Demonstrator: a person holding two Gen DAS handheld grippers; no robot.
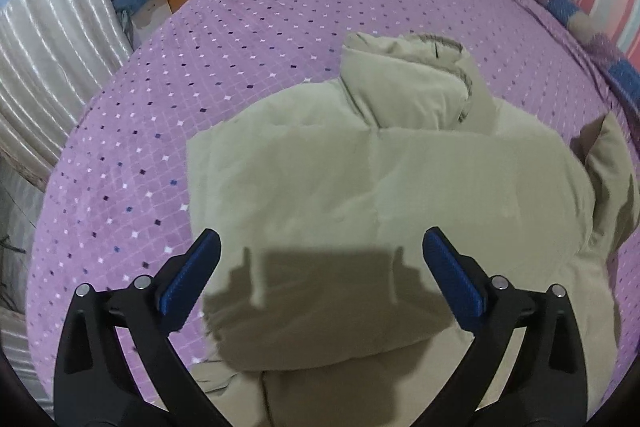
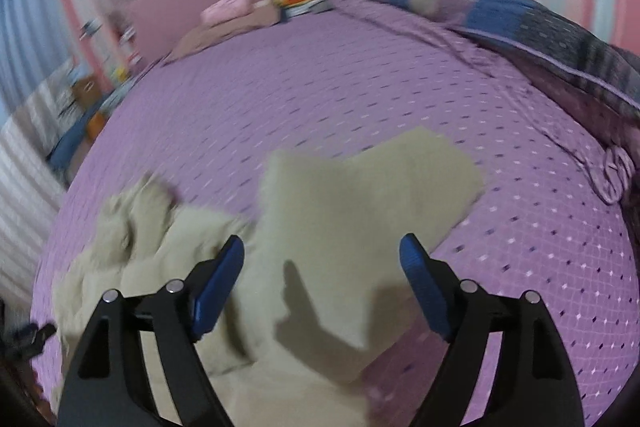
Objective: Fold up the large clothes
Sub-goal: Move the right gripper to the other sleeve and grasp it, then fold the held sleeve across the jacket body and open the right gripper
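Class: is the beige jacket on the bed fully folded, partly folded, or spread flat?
Partly folded. The jacket has one side turned over its body, but a sleeve lies out on the purple bedspread.

Left gripper [image 1: 321, 247], right gripper [image 2: 321, 254]: black arms, blue ribbed jaws, silver screws.

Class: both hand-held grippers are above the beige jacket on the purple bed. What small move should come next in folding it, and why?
Probably lower the right hand-held gripper onto the sleeve lying spread on the purple bedspread and close on its edge. Both it and the left hand-held gripper are open and empty, and the jacket looks folded on its other side while this sleeve sticks out.
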